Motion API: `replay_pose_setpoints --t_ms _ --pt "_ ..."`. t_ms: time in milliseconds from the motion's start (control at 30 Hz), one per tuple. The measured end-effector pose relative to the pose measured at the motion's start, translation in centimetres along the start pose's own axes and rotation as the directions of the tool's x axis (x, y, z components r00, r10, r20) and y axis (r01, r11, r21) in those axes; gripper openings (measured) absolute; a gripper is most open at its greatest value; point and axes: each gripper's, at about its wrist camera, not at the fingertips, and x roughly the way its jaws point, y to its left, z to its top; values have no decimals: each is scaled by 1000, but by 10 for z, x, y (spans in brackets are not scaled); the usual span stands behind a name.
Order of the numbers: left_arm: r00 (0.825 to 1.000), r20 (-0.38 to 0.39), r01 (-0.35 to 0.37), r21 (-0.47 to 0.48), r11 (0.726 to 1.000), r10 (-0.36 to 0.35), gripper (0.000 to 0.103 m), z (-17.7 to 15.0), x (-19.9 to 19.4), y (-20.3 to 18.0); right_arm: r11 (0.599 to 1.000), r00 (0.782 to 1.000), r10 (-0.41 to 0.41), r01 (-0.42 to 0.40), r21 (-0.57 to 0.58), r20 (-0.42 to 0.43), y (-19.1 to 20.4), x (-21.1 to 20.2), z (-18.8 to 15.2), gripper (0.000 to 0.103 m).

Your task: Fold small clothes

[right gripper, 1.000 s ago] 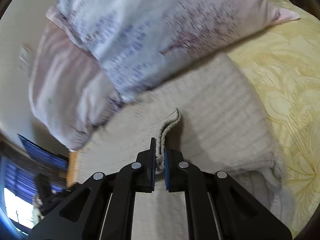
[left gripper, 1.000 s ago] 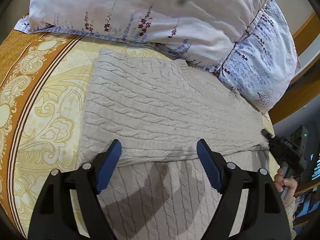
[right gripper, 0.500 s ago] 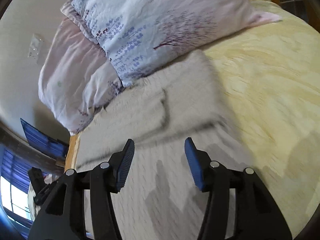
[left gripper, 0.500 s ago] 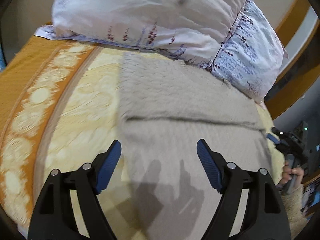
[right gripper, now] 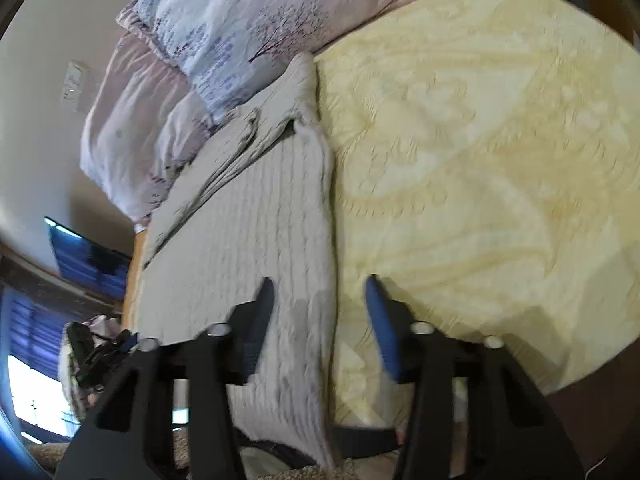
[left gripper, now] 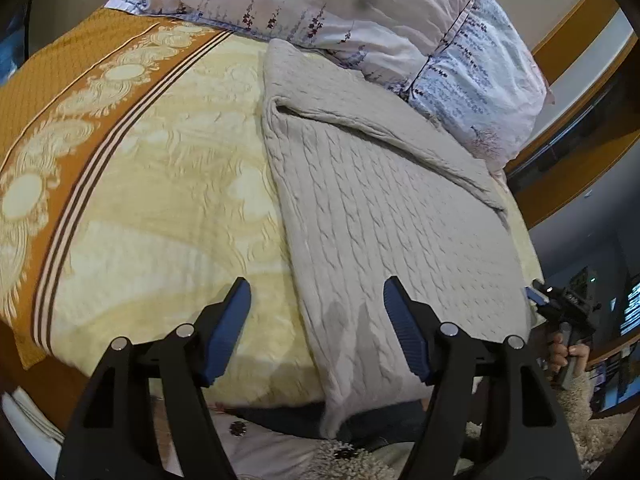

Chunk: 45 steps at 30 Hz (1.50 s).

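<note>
Grey cable-knit sweater (left gripper: 384, 216) lies flat on bed (left gripper: 168, 184), far end against pillows (left gripper: 360, 12); left tool (left gripper: 316, 328) and right tool (right gripper: 320, 320) both released, jaws closing, nothing gripped.

The left gripper (left gripper: 316, 320) hangs tilted down over the near edge of the sweater (left gripper: 380, 208), jaws apart and closing, nothing pinched. The right gripper (right gripper: 320, 316) straddles the sweater's side edge, jaws closing, seemingly clear of the knit. A hand (left gripper: 560, 354) holds its handle beside the sweater.
</note>
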Motion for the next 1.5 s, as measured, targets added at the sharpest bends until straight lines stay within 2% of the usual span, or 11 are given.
replay_pose_setpoints --t_ms 167,233,400,467,600,800,867,933,1100,1233,1500 --pt "990 -38 130 -56 990 -133 48 -19 1 1 989 989 140 -138 50 -50 -6 7 -15 31" --pt "986 -36 163 -59 985 -165 47 -28 1 -1 983 980 182 -178 54 -82 -5 11 -21 25" --pt "968 -47 240 -93 966 -245 42 -39 3 -1 967 957 255 -252 35 -136 6 17 -33 24" --pt "961 -57 265 -106 958 -272 37 -42 6 -1 962 948 273 -272 26 -161 11 20 -38 22" --pt "945 -84 308 -102 946 -316 35 -50 9 -6 951 933 306 -309 13 -189 19 24 -49 15" --pt "934 -126 328 -60 943 -333 28 -56 15 -22 949 931 305 -314 -16 -199 26 22 -54 14" --pt "935 -135 325 -52 944 -329 17 -56 17 -24 949 933 301 -312 -30 -196 30 21 -53 11" --pt "937 -146 315 -45 948 -318 7 -56 19 -27 951 941 289 -304 -63 -177 35 17 -51 8" --pt "950 -123 291 6 957 -288 6 -49 11 -31 949 955 277 -290 -125 -108 50 8 -47 7" --pt "956 -58 290 15 957 -289 6 -32 -2 -27 944 961 277 -277 -177 -28 61 -2 -40 6" --pt "958 112 263 25 965 -264 6 17 -27 -22 921 932 309 -245 -302 189 83 -24 -18 6"
